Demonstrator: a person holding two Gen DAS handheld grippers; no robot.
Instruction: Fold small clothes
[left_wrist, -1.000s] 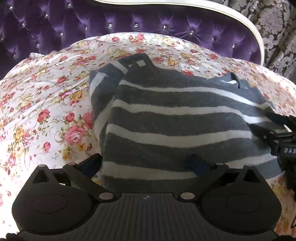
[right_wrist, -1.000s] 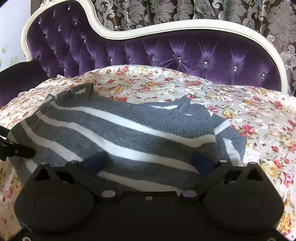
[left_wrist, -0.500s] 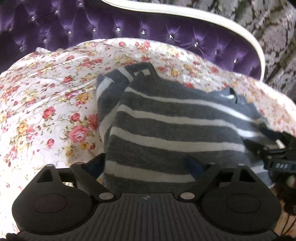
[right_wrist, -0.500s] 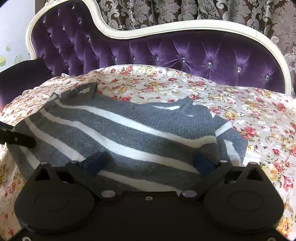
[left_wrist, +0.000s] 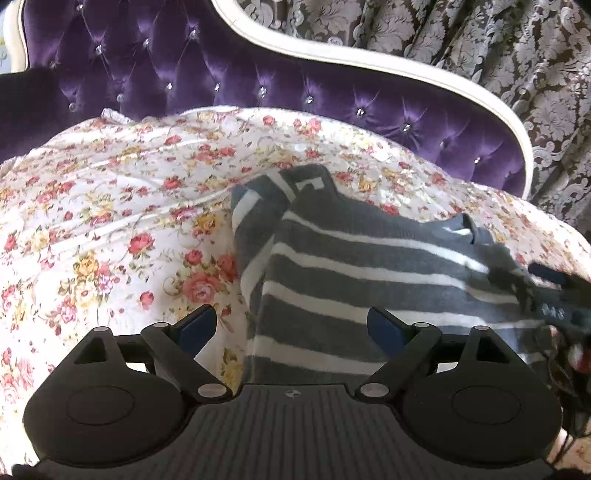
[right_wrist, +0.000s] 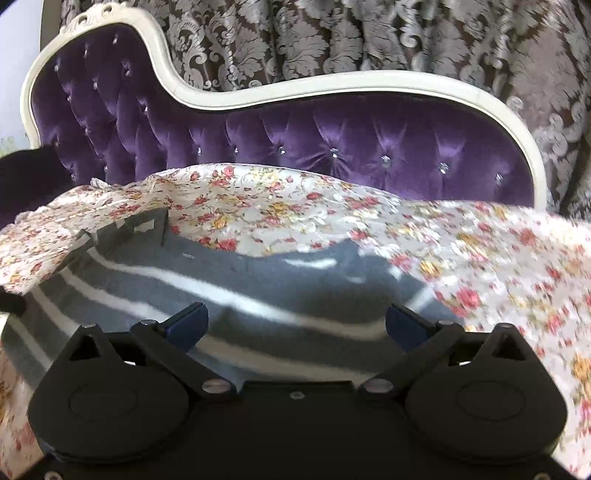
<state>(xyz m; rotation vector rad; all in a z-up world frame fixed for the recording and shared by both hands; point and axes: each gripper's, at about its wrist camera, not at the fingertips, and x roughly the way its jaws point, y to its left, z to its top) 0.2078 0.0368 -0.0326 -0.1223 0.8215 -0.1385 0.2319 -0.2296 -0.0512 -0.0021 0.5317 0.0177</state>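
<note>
Both grippers have come up off the sweater since the earlier shots, so more of the purple headboard (right_wrist: 332, 125) and curtain (right_wrist: 406, 37) shows now. Hard to read: the right wrist view is smeared with motion blur, so the stripes and the sheet's flowers on that side are mush, and in the left wrist view the right gripper (left_wrist: 554, 291) is just a dark blur cut off at the frame edge. Left gripper (left_wrist: 291, 328) has its jaws spread wide, nothing pinched, blue pads clear above the sweater (left_wrist: 369, 280) and sheet (left_wrist: 110, 221). Right gripper (right_wrist: 297, 326) also gapes wide, holding nothing, sweater (right_wrist: 258, 288) lying below it. That sweater sits folded on the floral sheet, sleeve tucked along its left side, collar toward the headboard. Plenty of bare sheet to the left and behind it, up to the headboard.
</note>
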